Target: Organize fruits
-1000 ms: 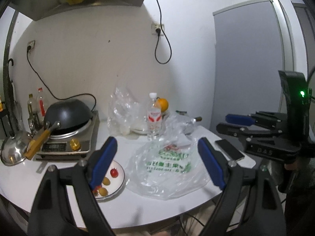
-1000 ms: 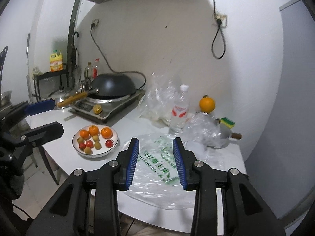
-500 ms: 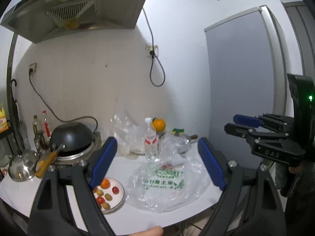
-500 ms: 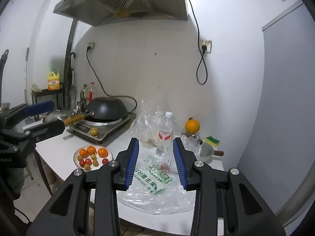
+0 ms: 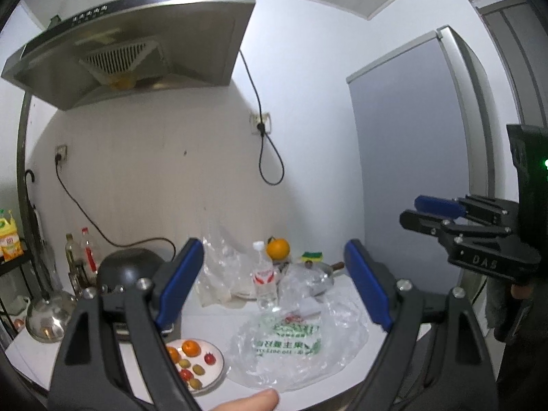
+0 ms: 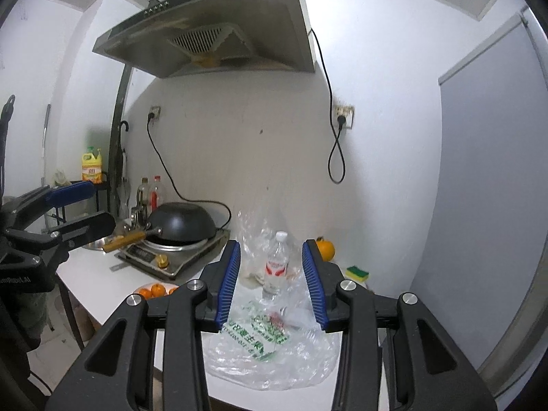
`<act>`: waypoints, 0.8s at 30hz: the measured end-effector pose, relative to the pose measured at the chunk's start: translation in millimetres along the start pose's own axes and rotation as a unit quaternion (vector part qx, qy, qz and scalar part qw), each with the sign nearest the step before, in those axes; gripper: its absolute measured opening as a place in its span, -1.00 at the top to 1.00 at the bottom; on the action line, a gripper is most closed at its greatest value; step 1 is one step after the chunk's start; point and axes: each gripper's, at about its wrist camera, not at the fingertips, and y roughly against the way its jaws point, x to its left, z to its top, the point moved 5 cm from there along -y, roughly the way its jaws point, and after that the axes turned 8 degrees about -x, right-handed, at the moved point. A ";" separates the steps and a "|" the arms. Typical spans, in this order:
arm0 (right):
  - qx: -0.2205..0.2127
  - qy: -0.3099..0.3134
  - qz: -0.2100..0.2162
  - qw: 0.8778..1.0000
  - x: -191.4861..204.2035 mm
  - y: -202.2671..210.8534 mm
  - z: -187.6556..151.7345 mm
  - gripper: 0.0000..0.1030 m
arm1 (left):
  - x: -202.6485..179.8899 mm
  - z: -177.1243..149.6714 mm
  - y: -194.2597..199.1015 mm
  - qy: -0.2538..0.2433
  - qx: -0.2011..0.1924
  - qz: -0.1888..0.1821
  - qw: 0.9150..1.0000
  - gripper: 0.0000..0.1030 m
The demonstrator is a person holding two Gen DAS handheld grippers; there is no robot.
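Note:
A white plate (image 5: 219, 368) holds small oranges, red cherry tomatoes and green fruits near the table's front left; its edge shows in the right wrist view (image 6: 142, 289). A clear plastic bag with green print (image 5: 291, 342) (image 6: 270, 339) lies flat beside it, with something red inside. A single orange (image 5: 278, 247) (image 6: 325, 249) sits at the back. My left gripper (image 5: 274, 291) is open and empty, held high and back from the table. My right gripper (image 6: 270, 282) is open and empty, also well above the table.
A water bottle (image 5: 263, 279) (image 6: 276, 263) stands behind the bag, with crumpled clear bags (image 5: 219, 274) beside it. A black wok on an induction cooker (image 6: 181, 229) is at the left, a metal lid (image 5: 48, 315) beside it. A sponge (image 6: 357, 272) lies at the back right. A range hood (image 6: 219, 34) hangs overhead.
Both grippers have pulled up and back from the table; the table looks smaller and the range hood has come into view. Jaws have stayed open.

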 end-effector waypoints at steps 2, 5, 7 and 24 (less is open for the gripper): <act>-0.008 0.002 0.000 1.000 1.5 3.9 7.7 0.08 | -0.5 5.9 3.5 -0.005 -0.009 0.002 1.000 -0.66; -0.021 0.003 -0.001 1.000 3.8 10.5 18.2 0.05 | -0.1 14.9 8.5 -0.006 -0.020 0.000 1.000 -0.66; -0.026 0.004 -0.002 1.000 5.3 12.7 23.1 0.05 | 1.3 21.7 11.8 -0.006 -0.027 0.002 1.000 -0.66; -0.074 0.017 -0.001 0.997 14.6 23.0 67.6 -0.08 | 12.9 67.3 34.5 -0.016 -0.074 0.022 0.997 -0.67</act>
